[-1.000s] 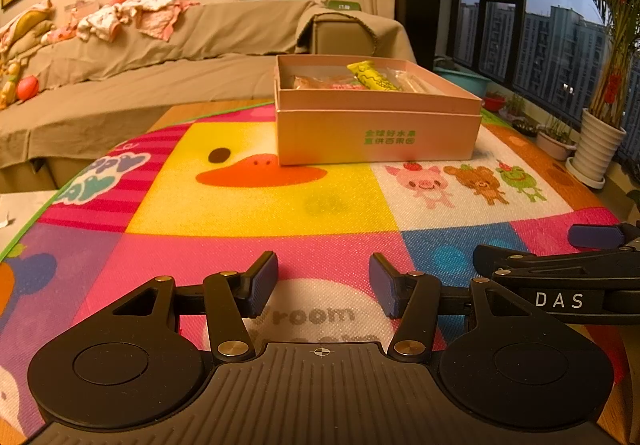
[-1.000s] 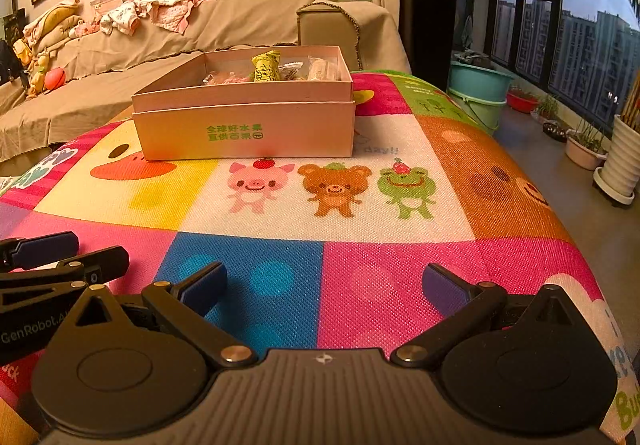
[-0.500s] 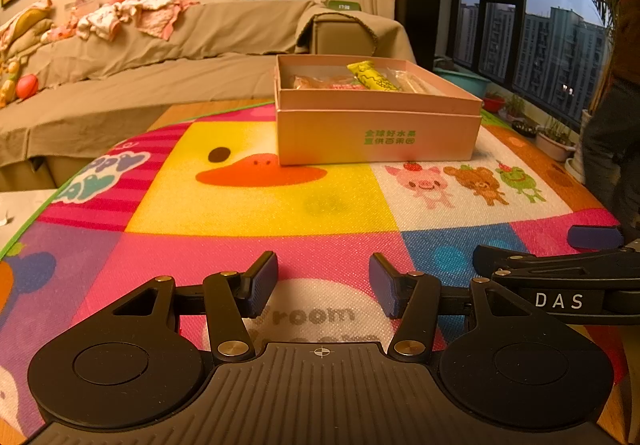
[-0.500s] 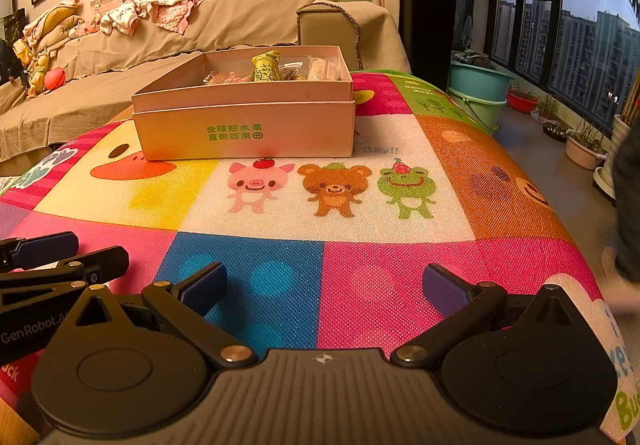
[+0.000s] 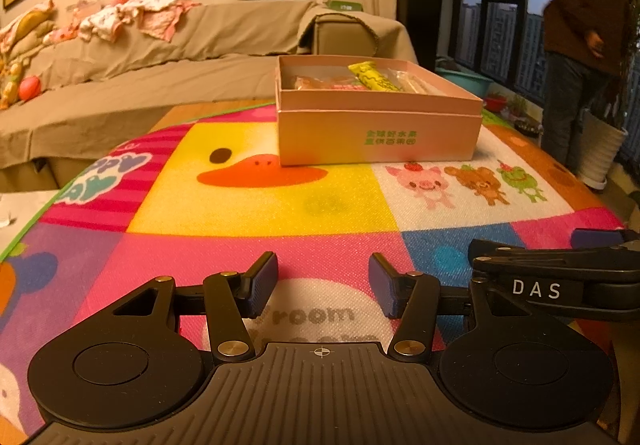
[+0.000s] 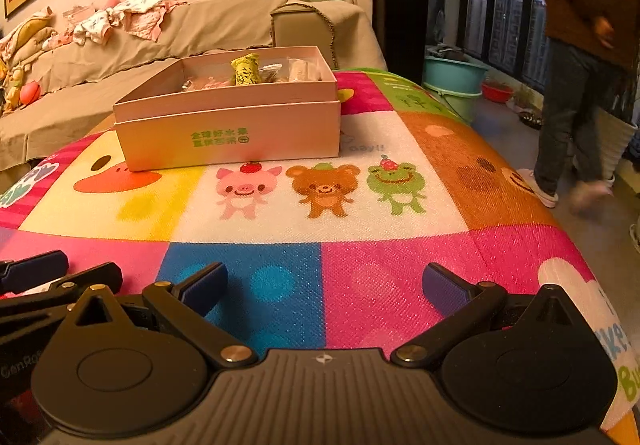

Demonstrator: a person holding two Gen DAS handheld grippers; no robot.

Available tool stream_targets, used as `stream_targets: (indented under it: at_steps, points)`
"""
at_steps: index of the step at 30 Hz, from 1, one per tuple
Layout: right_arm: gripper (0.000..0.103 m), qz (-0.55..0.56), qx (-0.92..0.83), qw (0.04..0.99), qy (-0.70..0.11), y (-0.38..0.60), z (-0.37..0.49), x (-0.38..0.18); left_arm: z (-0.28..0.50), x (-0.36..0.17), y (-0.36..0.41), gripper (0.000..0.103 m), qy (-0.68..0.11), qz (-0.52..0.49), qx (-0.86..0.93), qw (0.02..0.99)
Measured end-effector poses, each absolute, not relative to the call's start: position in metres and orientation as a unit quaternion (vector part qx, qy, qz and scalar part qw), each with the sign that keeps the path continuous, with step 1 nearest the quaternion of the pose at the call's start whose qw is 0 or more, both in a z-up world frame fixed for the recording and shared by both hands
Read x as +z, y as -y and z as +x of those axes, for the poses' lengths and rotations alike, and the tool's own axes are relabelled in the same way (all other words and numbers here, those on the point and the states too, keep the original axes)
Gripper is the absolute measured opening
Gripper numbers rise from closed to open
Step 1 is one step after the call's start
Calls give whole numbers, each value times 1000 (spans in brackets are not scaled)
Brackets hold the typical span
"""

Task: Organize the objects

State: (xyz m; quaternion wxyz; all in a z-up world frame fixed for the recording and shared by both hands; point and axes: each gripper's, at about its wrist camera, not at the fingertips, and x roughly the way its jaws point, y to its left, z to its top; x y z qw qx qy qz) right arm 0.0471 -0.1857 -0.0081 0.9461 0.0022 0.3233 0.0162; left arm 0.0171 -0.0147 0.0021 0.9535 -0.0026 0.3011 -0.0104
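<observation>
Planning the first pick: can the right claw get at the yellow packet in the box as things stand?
Probably yes. The right claw is open and empty, the box has no lid, and the yellow packet pokes up above the other snacks. Only bare mat lies between; it would have to come in over the box's near wall.

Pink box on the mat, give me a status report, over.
Left gripper and right gripper open, empty, low over the mat. Pink box open, snack packets inside, untouched. Path clear; a person stands by the window.
</observation>
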Motion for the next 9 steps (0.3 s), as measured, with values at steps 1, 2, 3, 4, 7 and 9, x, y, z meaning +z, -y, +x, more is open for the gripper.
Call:
stream_targets:
  at_steps: [1, 2, 3, 4, 7, 9]
  points:
    - [103, 0, 16, 946, -324, 185, 47, -8, 17, 2, 13, 55, -301, -6, -11, 954]
    - [103, 0, 16, 946, -323, 185, 47, -8, 16, 2, 12, 52, -300, -10, -9, 954]
    - [103, -1, 16, 946, -324, 185, 47, -8, 16, 3, 9, 43, -298, -16, -1, 954]
    - [103, -2, 17, 945, -327, 185, 47, -7, 15, 3, 6, 33, -297, -21, 6, 955]
    - [103, -8, 22, 938, -345, 183, 50, -3, 12, 7, -9, 21, -297, -34, 20, 954]
    - [103, -5, 40, 934, -356, 181, 51, -1, 7, 16, -30, 21, -298, -53, 36, 952]
